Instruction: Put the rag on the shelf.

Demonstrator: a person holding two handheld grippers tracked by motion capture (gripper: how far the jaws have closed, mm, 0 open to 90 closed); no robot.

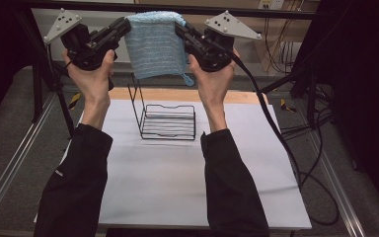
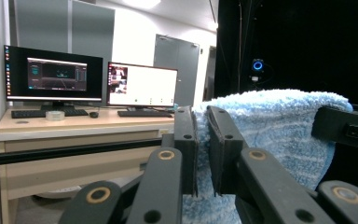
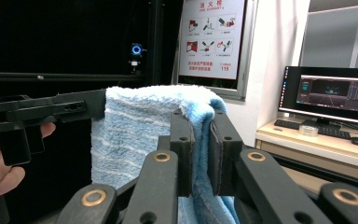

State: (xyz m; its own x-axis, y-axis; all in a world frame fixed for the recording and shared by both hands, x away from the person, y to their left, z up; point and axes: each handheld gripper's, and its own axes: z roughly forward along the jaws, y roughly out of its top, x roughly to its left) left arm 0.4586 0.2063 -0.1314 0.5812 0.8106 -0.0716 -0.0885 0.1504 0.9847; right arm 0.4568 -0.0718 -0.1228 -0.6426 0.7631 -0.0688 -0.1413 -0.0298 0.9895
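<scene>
A light blue towel (image 1: 155,44) hangs folded in the air above the table, held by its two top corners. My left gripper (image 1: 125,24) is shut on the top left corner; in the left gripper view its jaws pinch the towel (image 2: 279,126) at the left gripper (image 2: 202,140). My right gripper (image 1: 180,27) is shut on the top right corner, with the towel (image 3: 135,135) squeezed at the right gripper (image 3: 201,144). A black wire rack (image 1: 165,118) stands on the white tabletop (image 1: 187,182) straight below the towel.
A wooden strip (image 1: 187,95) runs along the table's far edge. Black frame poles (image 1: 39,74) stand at both sides and cables (image 1: 296,148) trail off to the right. A desk with monitors (image 2: 65,74) lies beyond the table.
</scene>
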